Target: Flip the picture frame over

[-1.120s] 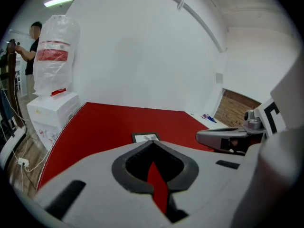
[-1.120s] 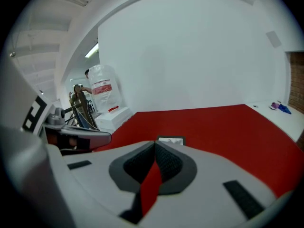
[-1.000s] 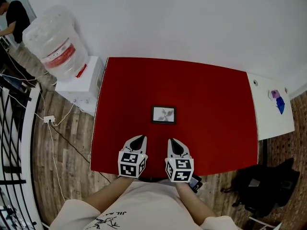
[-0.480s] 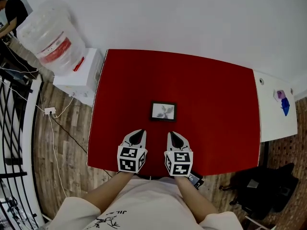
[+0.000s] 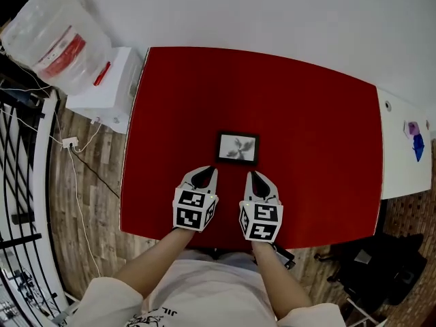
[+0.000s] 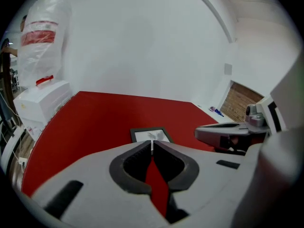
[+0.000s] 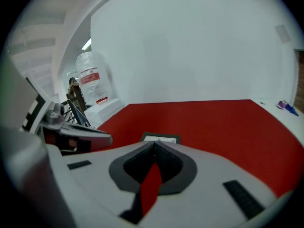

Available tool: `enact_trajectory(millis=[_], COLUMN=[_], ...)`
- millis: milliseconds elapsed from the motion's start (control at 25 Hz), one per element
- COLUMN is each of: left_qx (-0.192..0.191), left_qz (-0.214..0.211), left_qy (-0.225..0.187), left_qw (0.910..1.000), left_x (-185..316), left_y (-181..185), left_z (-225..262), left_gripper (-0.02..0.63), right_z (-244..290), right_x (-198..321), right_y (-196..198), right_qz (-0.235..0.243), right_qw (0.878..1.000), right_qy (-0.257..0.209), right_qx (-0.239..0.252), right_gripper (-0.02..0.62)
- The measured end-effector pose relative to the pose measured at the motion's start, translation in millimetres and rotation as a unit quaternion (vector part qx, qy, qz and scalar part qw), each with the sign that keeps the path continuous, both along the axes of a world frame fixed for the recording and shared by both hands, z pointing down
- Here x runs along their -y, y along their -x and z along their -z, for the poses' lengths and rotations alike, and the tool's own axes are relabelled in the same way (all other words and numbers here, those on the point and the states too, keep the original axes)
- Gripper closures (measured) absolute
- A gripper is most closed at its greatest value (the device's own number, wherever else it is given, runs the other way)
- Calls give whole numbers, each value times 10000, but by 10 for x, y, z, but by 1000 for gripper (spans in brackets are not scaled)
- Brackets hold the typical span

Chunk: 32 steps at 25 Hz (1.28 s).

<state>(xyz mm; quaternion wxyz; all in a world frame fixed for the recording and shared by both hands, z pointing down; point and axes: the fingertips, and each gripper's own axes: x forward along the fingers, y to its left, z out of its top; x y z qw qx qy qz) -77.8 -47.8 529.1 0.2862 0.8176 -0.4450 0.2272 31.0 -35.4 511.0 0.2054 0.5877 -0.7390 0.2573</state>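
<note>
A small dark picture frame [image 5: 237, 148] lies flat, picture side up, in the middle of the red table [image 5: 306, 114]. My left gripper [image 5: 205, 172] hovers just short of the frame's near left corner, jaws shut and empty. My right gripper [image 5: 255, 177] is level with it near the frame's near right corner, also shut and empty. In the left gripper view the picture frame [image 6: 151, 135] shows just beyond the shut tips [image 6: 152, 144]. In the right gripper view the picture frame [image 7: 160, 138] peeks out past the closed tips [image 7: 154, 145].
A white cabinet [image 5: 102, 90] with a large water bottle [image 5: 58, 36] stands left of the table. A white side table [image 5: 407, 155] with small blue and purple items is at the right. Black railing and cables run along the wooden floor at left; a dark bag [image 5: 371, 268] lies at lower right.
Both grippers have moved forward and down toward the picture frame, ending close to its near edge. The frame has not moved on the table.
</note>
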Motion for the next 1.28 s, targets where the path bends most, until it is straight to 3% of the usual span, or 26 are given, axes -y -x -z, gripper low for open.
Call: enact_trajectory(millis=[440, 680, 1000, 1280], left_qx=[-16, 53, 377, 828], left_qz=[-424, -337, -112, 35], left_qy=[692, 975, 1272, 1119], left_qw=[9967, 9946, 9911, 9903], left_x=[469, 521, 554, 595], left_y=[-1094, -1429, -1555, -1529], left_z=[-578, -884, -1083, -1153], left_gripper=[483, 479, 479, 480], right_z=[-509, -665, -776, -852], right_x=[-143, -185, -167, -159], right_y=[-539, -752, -879, -975], right_qz=[-384, -539, -554, -595], right_qw=[9986, 9975, 9972, 9964], right_qy=[356, 450, 484, 562], right_qx=[-116, -23, 130, 196], right_gripper=[592, 592, 592, 592])
